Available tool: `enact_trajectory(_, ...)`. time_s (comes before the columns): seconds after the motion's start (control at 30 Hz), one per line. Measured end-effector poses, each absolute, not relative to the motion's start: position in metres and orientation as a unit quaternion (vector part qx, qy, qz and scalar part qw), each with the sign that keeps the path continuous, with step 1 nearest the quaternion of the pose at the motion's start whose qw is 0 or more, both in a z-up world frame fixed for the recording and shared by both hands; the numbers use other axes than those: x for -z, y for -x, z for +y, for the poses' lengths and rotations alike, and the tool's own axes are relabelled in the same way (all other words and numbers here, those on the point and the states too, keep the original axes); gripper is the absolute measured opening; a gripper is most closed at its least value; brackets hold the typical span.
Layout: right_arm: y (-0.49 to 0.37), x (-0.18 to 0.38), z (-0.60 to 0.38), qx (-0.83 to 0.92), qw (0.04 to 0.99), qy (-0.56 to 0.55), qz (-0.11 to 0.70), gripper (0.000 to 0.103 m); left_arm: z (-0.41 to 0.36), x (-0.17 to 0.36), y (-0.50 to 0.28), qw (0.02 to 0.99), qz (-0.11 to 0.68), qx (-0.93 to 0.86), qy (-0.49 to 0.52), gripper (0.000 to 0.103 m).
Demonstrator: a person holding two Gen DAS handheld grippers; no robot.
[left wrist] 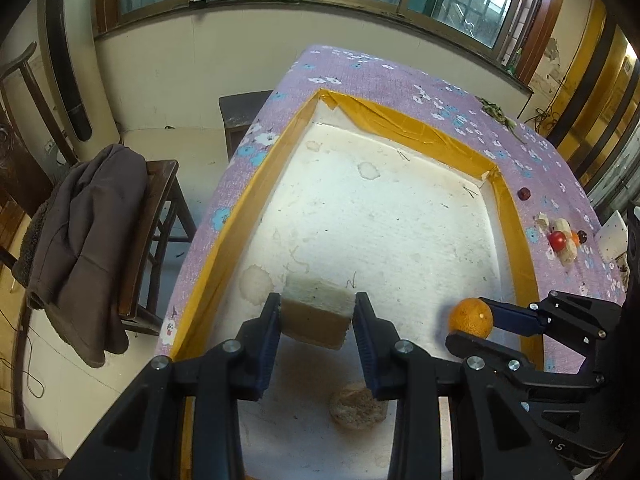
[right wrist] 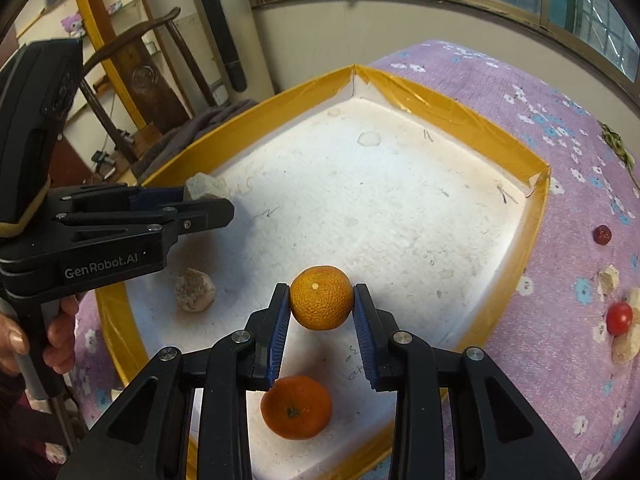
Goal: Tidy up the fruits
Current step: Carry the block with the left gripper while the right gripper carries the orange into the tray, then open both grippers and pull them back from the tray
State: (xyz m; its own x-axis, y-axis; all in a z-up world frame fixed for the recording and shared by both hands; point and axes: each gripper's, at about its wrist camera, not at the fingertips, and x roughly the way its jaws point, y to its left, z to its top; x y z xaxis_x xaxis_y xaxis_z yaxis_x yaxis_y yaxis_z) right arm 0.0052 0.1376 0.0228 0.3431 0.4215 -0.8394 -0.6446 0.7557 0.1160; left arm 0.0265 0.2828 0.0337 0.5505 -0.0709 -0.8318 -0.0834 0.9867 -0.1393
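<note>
We are carrying two items over the white foam tray (right wrist: pixel 400 208), which is lying on the table (right wrist: pixel 560 320) under a purple flowered cloth. The left tongs (left wrist: pixel 316 316) are gripping a pale foam block (left wrist: pixel 318 312) between their blue pads, narrow and pressing on both of its side faces; the block's long axis is running across the pads. The right tongs (right wrist: pixel 321 304) are gripping a mandarin (right wrist: pixel 321 298) the same way, narrow and closed on its sides. Both tongs are pointing steeply down into the near part of the tray. A second mandarin (right wrist: pixel 296 406) is lying on the tray floor directly below and nearer than the held one, and a brownish rough lump (right wrist: pixel 195 290) is lying to its left, below the left tongs. Outside the tray, on the right, a cherry tomato (right wrist: pixel 619 318), a dark red fruit (right wrist: pixel 602 235) and pale scraps are resting on the cloth. We are judging that the coming move is a straight lowering: the right tongs are the nearer pair to the resting mandarin, so the held fruit should be going down just beyond it.
</note>
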Motion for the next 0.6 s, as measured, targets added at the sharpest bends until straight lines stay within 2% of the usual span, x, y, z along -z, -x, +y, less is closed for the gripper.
enact_trajectory(0.37,-0.0035,-0.0176,0.1413,-0.318,0.810,0.139,0.473,0.031,0.2768,-0.0240,-0.0289,0.871,0.489,-0.012,0.056,0.040)
enact_trajectory(0.53,-0.0024,-0.0186,0.1388,-0.313,0.811,0.140,0.473,0.035,0.2737,-0.0266,-0.0255,0.871,0.489,-0.012,0.049,0.045)
enact_trajectory(0.6,-0.0012,-0.0203,0.1326,-0.306,0.814,0.136,0.475,0.035,0.2721,-0.0294,-0.0229,0.873,0.485,-0.010,0.046,0.050)
